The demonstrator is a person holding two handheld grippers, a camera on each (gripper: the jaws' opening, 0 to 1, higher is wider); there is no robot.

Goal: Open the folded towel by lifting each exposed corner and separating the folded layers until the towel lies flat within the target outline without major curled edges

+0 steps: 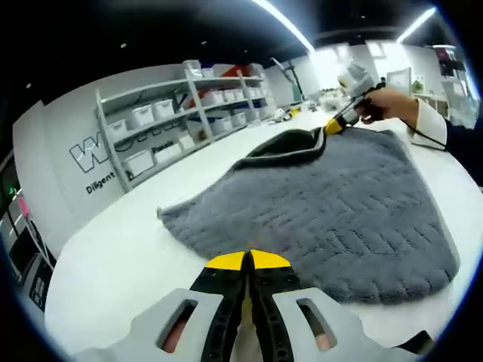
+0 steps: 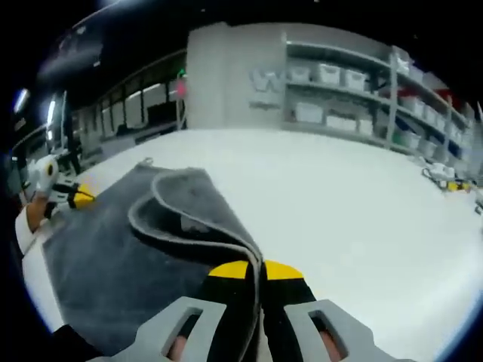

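In the left gripper view, the wall at the left carries large outlined letters, of which I can read only a "W" (image 1: 84, 153), with a smaller line under it starting "Diligent" (image 1: 100, 183); the rest is cut off by the shelving. The grey shelf rack (image 1: 177, 113) beside it holds rows of white bins (image 1: 140, 115), and I cannot see what is in them.

My left hand-held gripper (image 1: 247, 260) rises from the bottom of this view with its yellow-tipped jaws pressed together, and the near edge of the grey towel (image 1: 324, 204) seems pinched between them. The towel spreads across the white table (image 1: 113, 264) with its ribbed face up. At the far side, my other hand (image 1: 389, 104), in a white sleeve, holds the right hand-held gripper (image 1: 335, 125) at the towel's raised, folded-over corner.

In the right gripper view, the left hand-held gripper (image 2: 81, 197) sits at the towel's far edge. The right hand-held gripper's jaws are closed on the towel's dark-trimmed hem, which curls up in a loop before them.
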